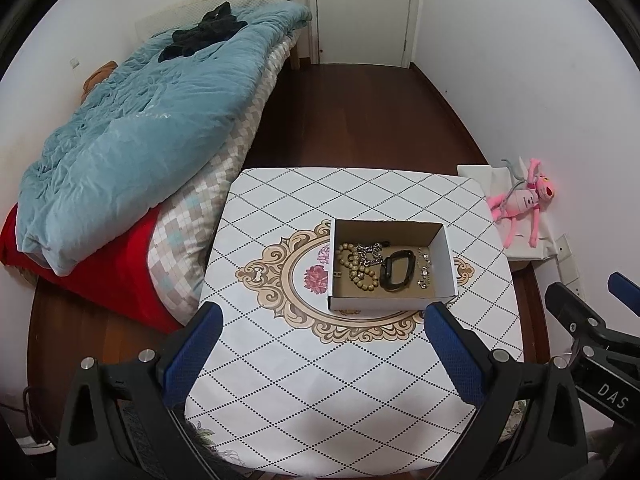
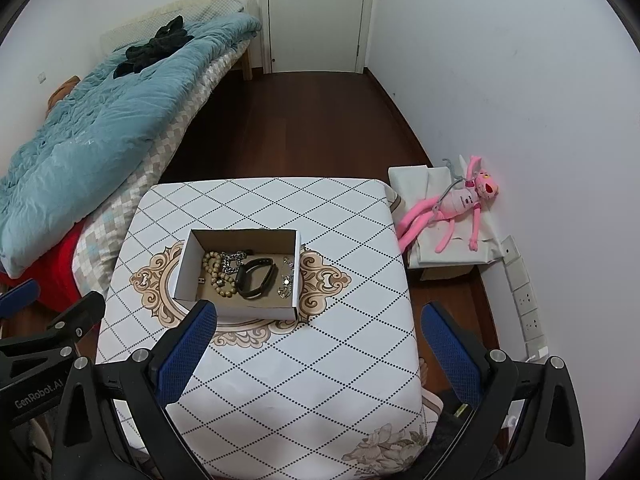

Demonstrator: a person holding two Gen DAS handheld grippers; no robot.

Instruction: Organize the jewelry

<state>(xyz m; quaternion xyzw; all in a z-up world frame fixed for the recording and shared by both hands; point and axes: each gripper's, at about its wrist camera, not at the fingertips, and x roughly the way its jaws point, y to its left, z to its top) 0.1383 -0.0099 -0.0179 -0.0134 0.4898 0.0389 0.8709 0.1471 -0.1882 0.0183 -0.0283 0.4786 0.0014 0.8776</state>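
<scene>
"GenRobot.AI" on left gripper (image 1: 322, 336) body, seen in right view; "DAS" on right gripper (image 2: 318, 332), seen in left view. Both sets of fingers spread wide, empty. Box (image 1: 390, 306) w/ beads (image 1: 356, 266), chain (image 1: 370, 254), black band (image 1: 396, 270) sits mid-worktop (image 1: 320, 380), ahead of fingers, apart.

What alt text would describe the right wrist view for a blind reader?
An open white cardboard box on a diamond-patterned tablecloth holds a beige bead bracelet, silver chain, black band and small sparkly pieces. The open right claw hovers nearby.
</scene>
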